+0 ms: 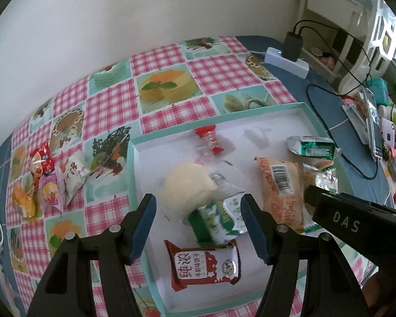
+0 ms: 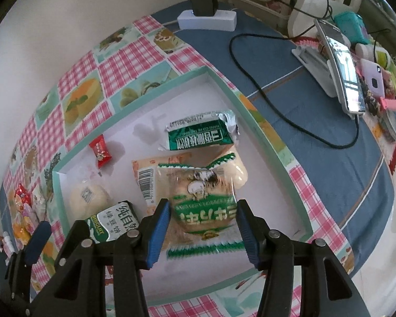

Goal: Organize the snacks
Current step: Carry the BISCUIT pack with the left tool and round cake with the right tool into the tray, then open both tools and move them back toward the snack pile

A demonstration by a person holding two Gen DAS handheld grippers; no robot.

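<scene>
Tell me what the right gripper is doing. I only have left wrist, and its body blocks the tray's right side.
Observer: The right gripper is open, with one finger on either side of a green-trimmed bread packet in the tray.
Operator: Contact?
Observer: Cannot tell. The pads sit very close to the packet's edges.
Operator: Anything under it?
Observer: Yes, it overlaps the orange barcode packet.
</scene>
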